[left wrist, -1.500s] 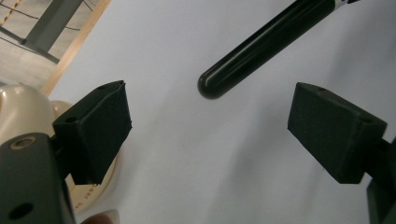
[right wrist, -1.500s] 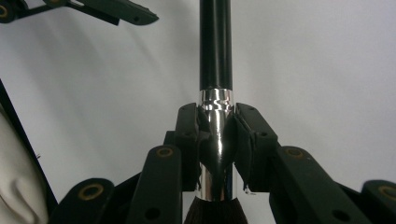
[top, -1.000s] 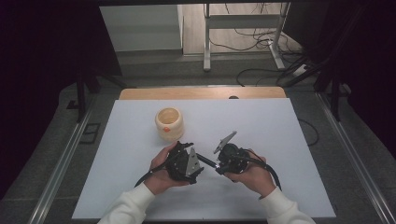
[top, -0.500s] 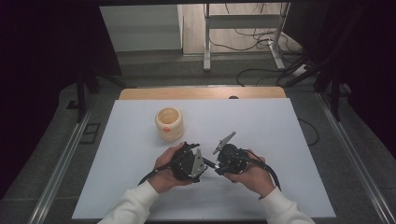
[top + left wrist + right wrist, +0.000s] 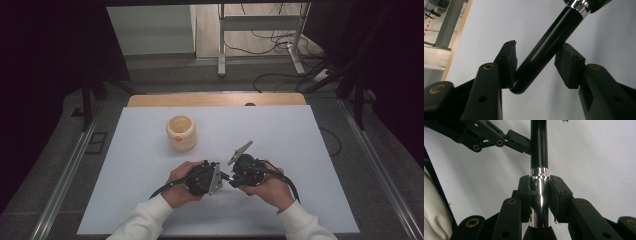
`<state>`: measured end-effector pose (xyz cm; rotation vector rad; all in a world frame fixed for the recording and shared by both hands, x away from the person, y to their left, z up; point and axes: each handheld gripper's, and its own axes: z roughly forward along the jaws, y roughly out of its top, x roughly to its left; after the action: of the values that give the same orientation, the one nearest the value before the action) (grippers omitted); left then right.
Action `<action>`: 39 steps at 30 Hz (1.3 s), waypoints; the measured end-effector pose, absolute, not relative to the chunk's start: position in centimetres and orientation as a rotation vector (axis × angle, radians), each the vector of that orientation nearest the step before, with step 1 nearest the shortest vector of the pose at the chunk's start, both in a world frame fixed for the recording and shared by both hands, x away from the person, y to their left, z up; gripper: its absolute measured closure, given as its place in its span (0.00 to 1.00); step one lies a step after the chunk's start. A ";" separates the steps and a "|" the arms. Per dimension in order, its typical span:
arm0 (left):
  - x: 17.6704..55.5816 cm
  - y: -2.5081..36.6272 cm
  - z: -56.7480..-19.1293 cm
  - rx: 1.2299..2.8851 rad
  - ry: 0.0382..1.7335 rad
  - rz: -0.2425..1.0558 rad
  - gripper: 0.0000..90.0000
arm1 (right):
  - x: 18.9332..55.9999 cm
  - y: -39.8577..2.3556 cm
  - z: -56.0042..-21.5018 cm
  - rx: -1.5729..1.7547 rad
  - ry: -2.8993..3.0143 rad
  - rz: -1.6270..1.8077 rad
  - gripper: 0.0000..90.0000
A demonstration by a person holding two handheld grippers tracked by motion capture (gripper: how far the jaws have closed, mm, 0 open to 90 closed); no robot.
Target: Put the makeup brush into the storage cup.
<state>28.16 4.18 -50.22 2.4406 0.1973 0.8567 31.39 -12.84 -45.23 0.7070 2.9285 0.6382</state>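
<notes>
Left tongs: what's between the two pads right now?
The brush handle, black, crossing the gap at a slant in the left gripper view. It touches one pad; the other pad stands clear. The right tongs clamp its silver ferrule.

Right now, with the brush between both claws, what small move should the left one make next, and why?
Probably finish closing the left claw on the brush handle. Its jaws have just been closing, one pad touches the handle, the other stands apart. The right claw grips the silver ferrule.
</notes>
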 end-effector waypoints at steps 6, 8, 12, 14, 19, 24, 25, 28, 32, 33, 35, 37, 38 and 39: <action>28.1 4.0 -50.5 2.509 0.119 0.838 0.72 | 31.5 -12.9 -45.1 0.711 2.927 0.673 0.80; 28.0 3.9 -50.6 2.532 0.105 0.812 0.73 | 31.5 -12.9 -45.1 0.709 2.927 0.677 0.80; 28.0 3.9 -50.6 2.554 0.086 0.774 0.77 | 31.5 -13.0 -45.0 0.718 2.922 0.712 0.79; 28.0 3.9 -50.6 2.557 0.082 0.751 0.79 | 31.6 -13.1 -44.8 0.727 2.909 0.728 0.77; 28.0 4.0 -50.3 2.537 0.086 0.749 0.82 | 31.7 -13.6 -44.4 0.757 2.850 0.775 0.72; 28.0 4.1 -50.3 2.518 0.126 0.721 0.82 | 31.9 -14.2 -43.8 0.794 2.793 0.857 0.63; 28.0 4.2 -50.5 2.493 0.152 0.709 0.82 | 32.0 -14.6 -43.4 0.813 2.765 0.883 0.61; 28.1 4.3 -50.3 2.502 0.153 0.716 0.82 | 32.1 -15.1 -43.1 0.832 2.731 0.917 0.59; 28.2 4.6 -50.1 2.517 0.156 0.719 0.82 | 32.2 -16.0 -42.5 0.887 2.677 0.982 0.57; 28.2 4.7 -50.1 2.500 0.170 0.710 0.82 | 32.3 -16.3 -42.4 0.901 2.666 0.993 0.57; 28.2 4.8 -50.0 2.496 0.176 0.710 0.82 | 32.4 -16.8 -42.1 0.933 2.634 1.026 0.57; 28.3 5.1 -49.9 2.493 0.185 0.703 0.82 | 32.4 -17.3 -41.9 0.951 2.617 1.046 0.56; 28.4 5.1 -49.8 2.492 0.188 0.703 0.82 | 32.4 -17.5 -41.9 0.958 2.615 1.050 0.56; 28.4 5.2 -49.8 2.490 0.191 0.702 0.82 | 32.5 -17.8 -41.9 0.969 2.608 1.057 0.56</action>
<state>28.41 5.22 -49.80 2.4896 0.1911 0.7019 32.50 -17.85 -41.92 0.9686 2.6078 1.0572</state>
